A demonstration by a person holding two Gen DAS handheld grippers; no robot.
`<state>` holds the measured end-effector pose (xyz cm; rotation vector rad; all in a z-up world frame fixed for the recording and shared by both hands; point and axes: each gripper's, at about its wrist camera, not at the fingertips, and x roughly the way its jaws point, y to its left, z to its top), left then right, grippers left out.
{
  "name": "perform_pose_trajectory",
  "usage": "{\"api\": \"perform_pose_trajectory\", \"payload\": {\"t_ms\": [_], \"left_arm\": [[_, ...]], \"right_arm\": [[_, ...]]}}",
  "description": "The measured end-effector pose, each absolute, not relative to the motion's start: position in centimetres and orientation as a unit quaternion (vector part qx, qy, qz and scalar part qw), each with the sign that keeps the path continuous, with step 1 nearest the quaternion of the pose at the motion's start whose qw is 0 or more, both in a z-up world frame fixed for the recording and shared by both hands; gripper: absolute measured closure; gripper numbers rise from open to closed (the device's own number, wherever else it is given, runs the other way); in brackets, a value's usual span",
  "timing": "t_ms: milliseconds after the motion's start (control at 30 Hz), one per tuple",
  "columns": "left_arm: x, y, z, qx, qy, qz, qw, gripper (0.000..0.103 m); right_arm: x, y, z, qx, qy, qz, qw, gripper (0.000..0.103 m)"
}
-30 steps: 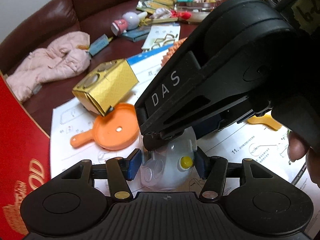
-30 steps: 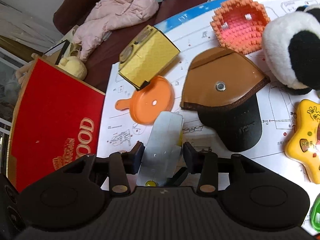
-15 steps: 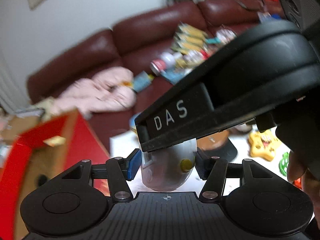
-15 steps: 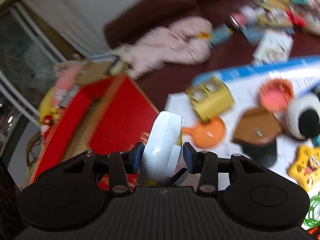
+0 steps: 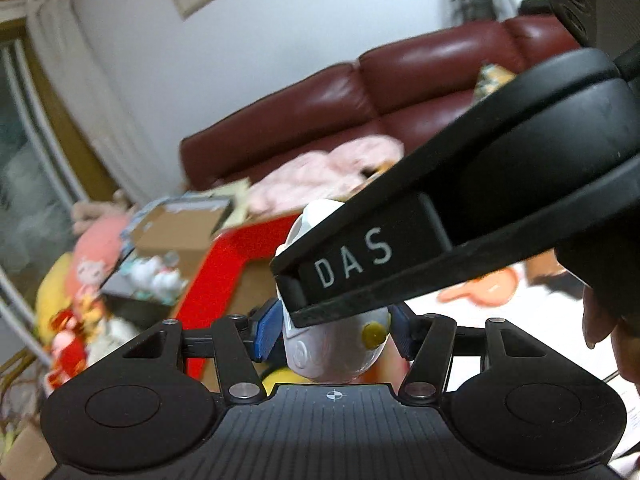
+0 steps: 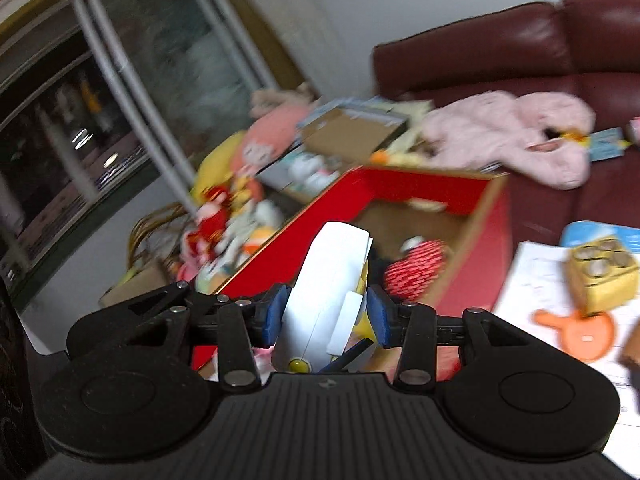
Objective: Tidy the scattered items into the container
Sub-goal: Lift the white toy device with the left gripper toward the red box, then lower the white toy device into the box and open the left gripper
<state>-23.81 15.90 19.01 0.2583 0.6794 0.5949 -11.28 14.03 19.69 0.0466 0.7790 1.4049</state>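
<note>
A white plastic toy (image 6: 328,280) with a yellow button hangs in the air, held from two sides. My right gripper (image 6: 326,316) is shut on it, its blue pads pressing the narrow sides. My left gripper (image 5: 336,332) is shut on the same white toy (image 5: 340,354) across its wider body. One of the right gripper's fingers (image 5: 360,264) crosses the left wrist view and covers the toy's upper part. The open red box (image 6: 420,186) lies just beyond and below the toy, with a red patterned item (image 6: 416,272) inside. A hand shows at the right edge of the left wrist view.
An orange paddle (image 6: 580,332) and a yellow box (image 6: 600,280) lie on a white sheet (image 6: 532,272) right of the red box. A pink jacket (image 6: 520,136) rests on the dark red sofa (image 6: 520,52). Plush toys (image 6: 256,152) and cardboard pile up left of the box.
Both grippers have lifted the white toy off the sheet and carried it left toward the red box. The view now takes in the box's inside and the wall behind.
</note>
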Motion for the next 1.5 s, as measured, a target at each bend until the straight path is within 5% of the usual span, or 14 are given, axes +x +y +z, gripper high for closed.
{"api": "perform_pose_trajectory", "payload": {"t_ms": [367,433,500,567,1500], "left_arm": [[-29.8,22.6,16.0,0.052,0.393,0.313,0.863,0.042],[-30.6,23.6,15.4,0.026,0.408,0.309,0.858,0.023],[-31.2,24.2,15.2,0.035,0.402,0.327,0.854,0.009],[-31.8,24.6,15.4,0.055,0.393,0.348,0.849,0.001],[-32.9,26.6,14.3,0.036,0.434,0.339,0.834,0.000]], "right_arm": [[-16.8,21.5,17.0,-0.061,0.402,0.659,0.633,0.052],[-17.1,22.0,16.2,-0.065,0.419,0.664,0.616,0.046],[-16.6,21.9,15.9,-0.058,0.419,0.658,0.623,0.029],[-15.8,21.7,16.0,-0.051,0.414,0.650,0.635,0.027],[-15.4,21.7,15.8,-0.137,0.402,0.649,0.631,0.015]]}}
